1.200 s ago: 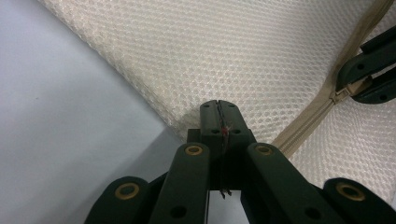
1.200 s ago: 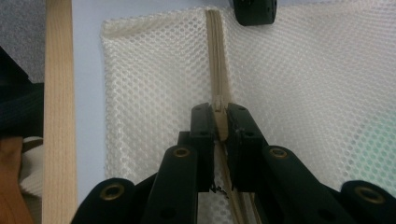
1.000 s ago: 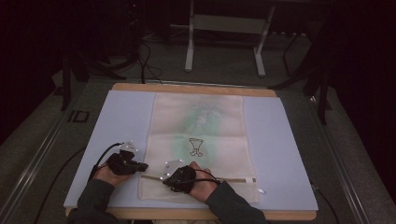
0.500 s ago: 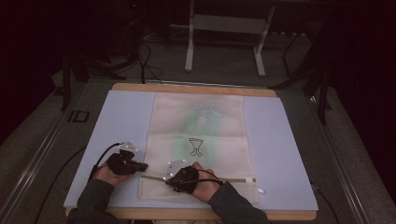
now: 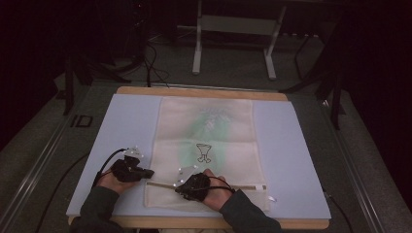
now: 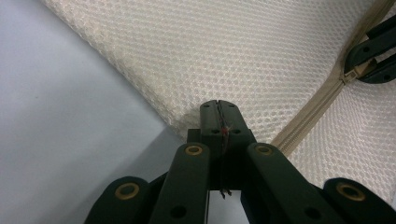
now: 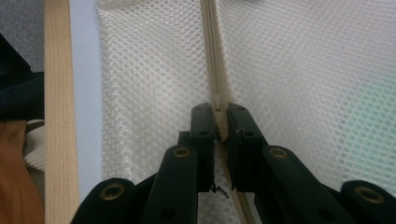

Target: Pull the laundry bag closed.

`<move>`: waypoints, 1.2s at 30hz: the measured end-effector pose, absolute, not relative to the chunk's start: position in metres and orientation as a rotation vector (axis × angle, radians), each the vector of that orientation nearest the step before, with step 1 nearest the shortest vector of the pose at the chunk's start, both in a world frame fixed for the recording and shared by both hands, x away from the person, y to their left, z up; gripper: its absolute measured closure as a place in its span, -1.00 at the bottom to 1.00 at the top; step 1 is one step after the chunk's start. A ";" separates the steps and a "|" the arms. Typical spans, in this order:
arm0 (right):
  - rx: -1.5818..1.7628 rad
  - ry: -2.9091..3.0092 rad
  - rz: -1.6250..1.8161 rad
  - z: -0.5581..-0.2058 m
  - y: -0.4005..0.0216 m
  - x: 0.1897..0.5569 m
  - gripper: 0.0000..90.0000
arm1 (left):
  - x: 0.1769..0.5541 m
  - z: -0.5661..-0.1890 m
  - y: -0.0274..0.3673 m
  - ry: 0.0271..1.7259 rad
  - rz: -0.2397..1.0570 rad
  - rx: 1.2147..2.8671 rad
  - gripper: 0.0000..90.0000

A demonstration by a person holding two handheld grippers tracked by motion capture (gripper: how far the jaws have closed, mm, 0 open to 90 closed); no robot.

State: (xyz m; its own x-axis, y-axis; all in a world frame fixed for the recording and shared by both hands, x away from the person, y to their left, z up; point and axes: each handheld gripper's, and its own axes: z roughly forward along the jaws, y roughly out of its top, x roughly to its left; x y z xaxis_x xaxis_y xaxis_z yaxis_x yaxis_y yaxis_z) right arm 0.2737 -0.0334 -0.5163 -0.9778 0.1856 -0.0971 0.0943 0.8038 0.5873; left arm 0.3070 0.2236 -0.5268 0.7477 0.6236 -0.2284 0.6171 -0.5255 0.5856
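Note:
A cream mesh bag [image 5: 209, 126] with a green item inside lies flat on a pale blue mat [image 5: 126, 121]. A zipper [image 5: 248, 187] runs along the bag's near edge. My left gripper [image 5: 148, 173] is at the bag's near left corner. In the left gripper view that gripper [image 6: 219, 109] is shut on the bag's edge [image 6: 233, 51], just beside the zipper's end [image 6: 317, 107]. My right gripper [image 5: 179, 187] sits on the zipper a short way to the right. In the right gripper view it [image 7: 219, 112] is shut on the zipper pull, with the zipper tape [image 7: 211, 46] running ahead.
The mat lies on a wooden table [image 5: 194, 91] whose near edge [image 7: 56, 116] is close to my right gripper. A small white object [image 5: 272, 198] lies on the mat by the bag's near right corner. A metal stand [image 5: 233, 43] is on the floor beyond the table.
My right gripper has shifted slightly left along the zipper toward the left gripper. The left gripper has stayed at the bag's corner.

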 end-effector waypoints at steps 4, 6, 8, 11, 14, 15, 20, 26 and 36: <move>0.242 2.849 0.908 -0.516 -0.037 0.274 0.83 | 0.307 -0.527 0.224 0.927 0.013 2.280 1.00; 0.242 2.849 0.916 -0.516 -0.039 0.275 0.83 | 0.307 -0.527 0.224 0.927 0.012 2.279 1.00; 0.252 2.852 0.916 -0.516 -0.040 0.275 0.83 | 0.307 -0.527 0.224 0.926 0.012 2.278 1.00; 0.253 2.855 0.917 -0.517 -0.041 0.275 0.83 | 0.307 -0.527 0.224 0.927 0.012 2.276 1.00; 0.252 2.858 0.925 -0.517 -0.043 0.276 0.83 | 0.307 -0.527 0.224 0.928 0.012 2.276 1.00; 0.260 2.858 0.920 -0.517 -0.044 0.276 0.83 | 0.307 -0.527 0.224 0.928 0.012 2.276 1.00; 0.269 2.865 0.923 -0.517 -0.048 0.277 0.83 | 0.307 -0.527 0.224 0.928 0.013 2.276 1.00; 0.282 2.869 0.922 -0.516 -0.053 0.277 0.83 | 0.307 -0.527 0.224 0.928 0.014 2.278 1.00; 0.295 2.868 0.920 -0.516 -0.059 0.277 0.83 | 0.306 -0.527 0.224 0.929 0.014 2.277 1.00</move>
